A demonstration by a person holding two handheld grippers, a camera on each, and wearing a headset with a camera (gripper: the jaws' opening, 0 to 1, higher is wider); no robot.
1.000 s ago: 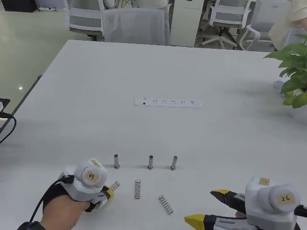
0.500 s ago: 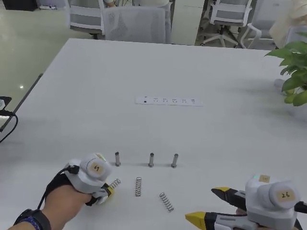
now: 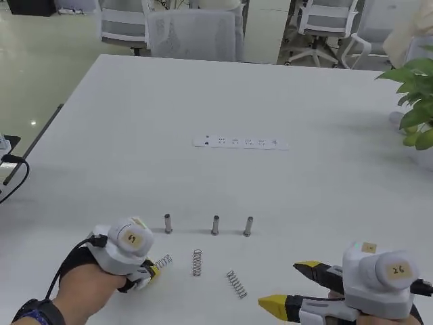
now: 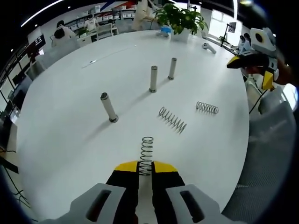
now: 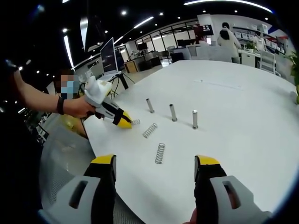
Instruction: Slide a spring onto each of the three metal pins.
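Three short metal pins stand upright in a row on the white table: left pin (image 3: 168,223), middle pin (image 3: 215,225), right pin (image 3: 248,226). In front of them lie three springs. My left gripper (image 3: 153,270) is shut on the near end of the left spring (image 3: 163,261), seen between its yellow tips (image 4: 145,166) with the spring (image 4: 146,150) sticking out forward. The middle spring (image 3: 197,262) and the right spring (image 3: 236,284) lie loose on the table. My right gripper (image 3: 292,284) stands wide open at the lower right, holding nothing (image 5: 154,161).
A white power strip (image 3: 240,143) lies farther back on the table. A green plant (image 3: 414,101) stands at the right edge. Office chairs (image 3: 193,32) stand beyond the far table edge. Bare table (image 3: 122,135) spreads around the pins.
The left gripper stays on the left spring with barely any shift. The right gripper has sunk slightly lower in the picture. Pins and loose springs have not moved.
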